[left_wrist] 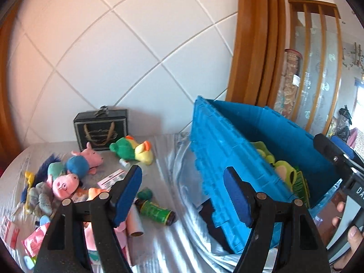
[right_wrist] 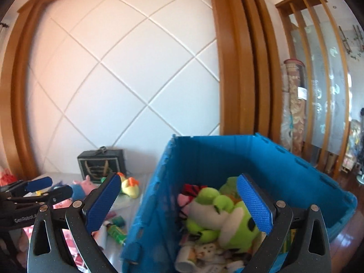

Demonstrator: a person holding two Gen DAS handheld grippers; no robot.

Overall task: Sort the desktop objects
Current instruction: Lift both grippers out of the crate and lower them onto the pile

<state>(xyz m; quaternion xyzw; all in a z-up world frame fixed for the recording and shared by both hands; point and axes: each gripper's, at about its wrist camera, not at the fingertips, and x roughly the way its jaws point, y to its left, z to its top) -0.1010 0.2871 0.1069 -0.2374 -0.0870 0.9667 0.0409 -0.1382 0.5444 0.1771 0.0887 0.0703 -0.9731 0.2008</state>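
Note:
A blue foam bin [left_wrist: 229, 159] stands on the table's right part; it also shows in the right wrist view [right_wrist: 227, 157]. Inside it lie a green frog plush [right_wrist: 218, 213] and small paper items. My left gripper [left_wrist: 185, 195] is open and empty, low over the table beside the bin's left wall. My right gripper [right_wrist: 179, 204] is open and empty above the bin's near left rim. Loose on the table left of the bin lie pink pig plushes [left_wrist: 66, 184], a green and yellow plush [left_wrist: 132, 150], a green bottle [left_wrist: 157, 211] and packets.
A dark gift box [left_wrist: 101, 129] stands at the back against the white tiled wall. A silvery cloth [left_wrist: 163, 245] covers the table. A wooden frame [left_wrist: 252, 41] and a glass partition stand at the right. The right gripper shows in the left wrist view [left_wrist: 336, 157].

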